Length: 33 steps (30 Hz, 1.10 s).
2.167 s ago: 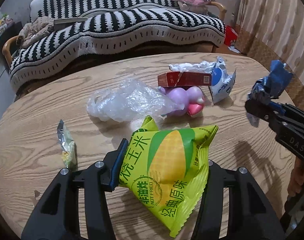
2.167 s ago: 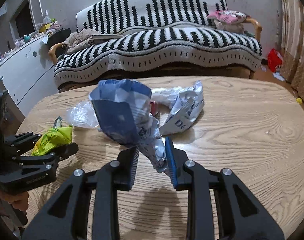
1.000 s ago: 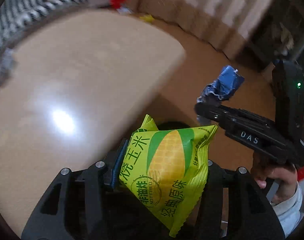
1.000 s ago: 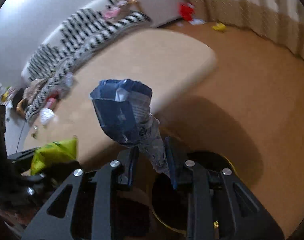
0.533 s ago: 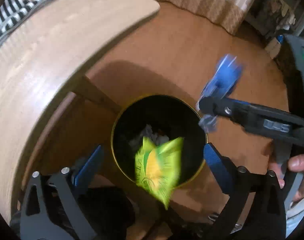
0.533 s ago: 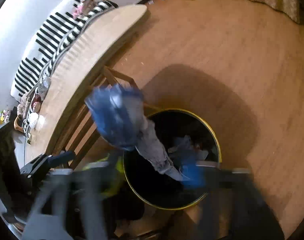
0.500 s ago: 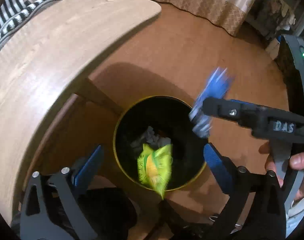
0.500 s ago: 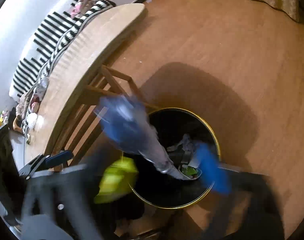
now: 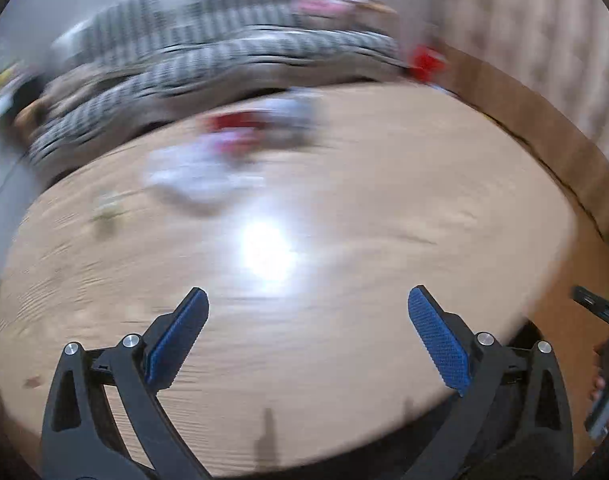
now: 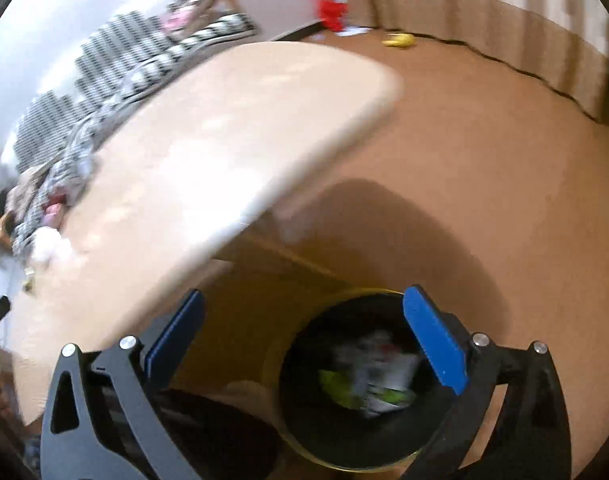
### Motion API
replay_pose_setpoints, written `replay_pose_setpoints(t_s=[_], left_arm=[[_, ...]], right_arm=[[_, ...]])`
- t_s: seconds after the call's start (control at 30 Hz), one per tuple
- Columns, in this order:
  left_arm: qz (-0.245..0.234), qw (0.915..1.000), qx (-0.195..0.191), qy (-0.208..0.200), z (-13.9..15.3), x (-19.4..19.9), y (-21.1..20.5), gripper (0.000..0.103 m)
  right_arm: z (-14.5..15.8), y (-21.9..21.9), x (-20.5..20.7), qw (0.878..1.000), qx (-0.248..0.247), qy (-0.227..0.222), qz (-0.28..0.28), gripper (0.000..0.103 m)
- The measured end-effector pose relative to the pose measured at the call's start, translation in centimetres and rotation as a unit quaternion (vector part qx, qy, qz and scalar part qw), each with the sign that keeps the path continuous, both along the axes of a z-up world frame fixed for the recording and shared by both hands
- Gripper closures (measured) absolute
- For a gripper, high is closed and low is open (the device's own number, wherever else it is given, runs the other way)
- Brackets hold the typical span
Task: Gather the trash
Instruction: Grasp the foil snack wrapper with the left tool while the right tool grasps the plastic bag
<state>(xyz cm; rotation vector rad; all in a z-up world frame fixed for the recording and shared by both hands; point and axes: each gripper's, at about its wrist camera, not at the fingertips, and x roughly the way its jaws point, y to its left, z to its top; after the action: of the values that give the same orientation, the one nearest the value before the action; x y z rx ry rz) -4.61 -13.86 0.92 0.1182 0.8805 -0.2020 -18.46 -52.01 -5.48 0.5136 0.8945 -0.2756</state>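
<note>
Both jaws stood spread and empty; the blurred litter point(image 9: 224, 156), apparently wrappers, lay ahead of the left gripper point(image 9: 308, 336), nearer than the right gripper point(image 10: 304, 344).

Wrappers point(image 10: 368, 376) in bin point(image 10: 304, 440) beside table point(image 10: 224, 140)

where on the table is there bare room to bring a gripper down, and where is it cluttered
Free: the near and right stretch of the table, from the open left gripper out to the rounded right edge. Crowded: the far left part, where the blurred pale wrappers and something red lie bunched near the striped sofa.
</note>
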Motion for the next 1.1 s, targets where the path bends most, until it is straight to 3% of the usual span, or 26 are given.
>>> replay_pose_setpoints(t_s=[0.13, 0.23, 0.47, 0.63, 0.93, 1.03, 1.1], left_arm=[[0.119, 0.9924, -0.022, 0.017, 0.8, 4.0, 10.4, 0.006], [0.158, 0.9869, -0.026, 0.021, 0.6, 5.7, 14.4, 0.006], [0.154, 0.9872, -0.004, 0.042, -1.9, 11.7, 16.7, 0.006], [0.152, 0.9868, 0.008, 0.056, -4.4, 16.4, 17.9, 0.006], [0.161, 0.9824, -0.010, 0.094, -8.2, 21.3, 19.6, 0.006], [0.162, 0.9837, -0.001, 0.079, -8.6, 21.6, 19.6, 0.005], [0.163, 0.9836, -0.001, 0.077, -8.6, 21.7, 19.5, 0.005]], right_arm=[[2.5, 7.5, 7.1, 0.996, 0.017, -0.021, 0.085, 0.007], [4.3, 13.8, 12.1, 0.988, 0.017, -0.031, 0.151, 0.007], [7.3, 27.3, 21.8, 0.961, -0.015, -0.056, 0.271, 0.007], [6.2, 35.2, 28.8, 0.946, -0.015, -0.030, 0.323, 0.007], [0.5, 39.5, 34.5, 0.937, -0.046, 0.028, 0.345, 0.007], [-0.6, 40.4, 34.6, 0.930, -0.085, 0.029, 0.356, 0.006], [-1.2, 41.2, 34.3, 0.919, -0.132, 0.030, 0.369, 0.005]])
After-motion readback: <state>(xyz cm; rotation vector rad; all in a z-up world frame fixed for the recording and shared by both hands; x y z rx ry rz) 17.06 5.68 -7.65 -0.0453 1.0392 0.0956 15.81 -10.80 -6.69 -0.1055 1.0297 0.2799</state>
